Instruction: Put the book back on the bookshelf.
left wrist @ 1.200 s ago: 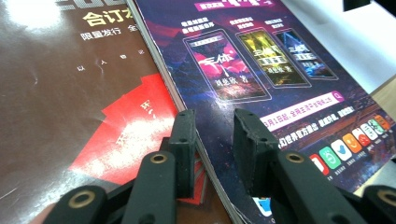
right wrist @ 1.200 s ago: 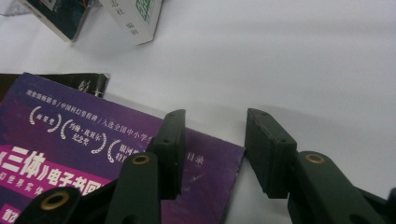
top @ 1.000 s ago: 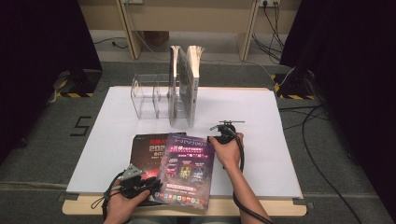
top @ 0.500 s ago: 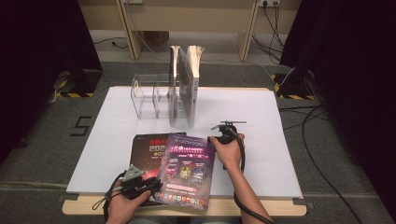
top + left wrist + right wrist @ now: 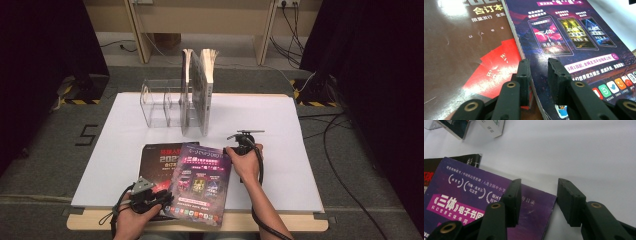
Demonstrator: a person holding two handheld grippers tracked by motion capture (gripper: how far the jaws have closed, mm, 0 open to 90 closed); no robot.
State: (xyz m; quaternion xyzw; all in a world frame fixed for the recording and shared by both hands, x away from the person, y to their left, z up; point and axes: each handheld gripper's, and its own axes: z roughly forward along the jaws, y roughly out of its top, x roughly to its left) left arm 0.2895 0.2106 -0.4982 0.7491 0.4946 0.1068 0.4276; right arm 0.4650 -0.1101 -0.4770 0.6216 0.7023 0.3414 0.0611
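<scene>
At the lower left of the high view your left gripper [image 5: 150,197] sits at the near edge of the two magazines. In the left gripper view its jaws stand narrow and straddle the spine-side edge of the purple magazine [image 5: 574,42], one jaw over the dark red magazine [image 5: 461,50] beneath; whether the pads actually pinch that edge you cannot tell from here.

Moving right, the purple magazine [image 5: 200,185] lies flat at the lower middle, overlapping the dark red magazine [image 5: 160,160], both on the white sheet [image 5: 300,150]. Above them, upper middle, the clear acrylic rack [image 5: 160,105] already carries two upright books [image 5: 200,90] at its right end, and its left slots look free.

Further right, your right gripper [image 5: 240,145] rests at the far right corner of the purple magazine. Its jaws have just been opening and now stand wide, the corner [image 5: 544,205] lying between them with no pad pressing on it.

So, judging by this, two volumes are shelved and both magazines are yet to be lifted and stood in the rack.
</scene>
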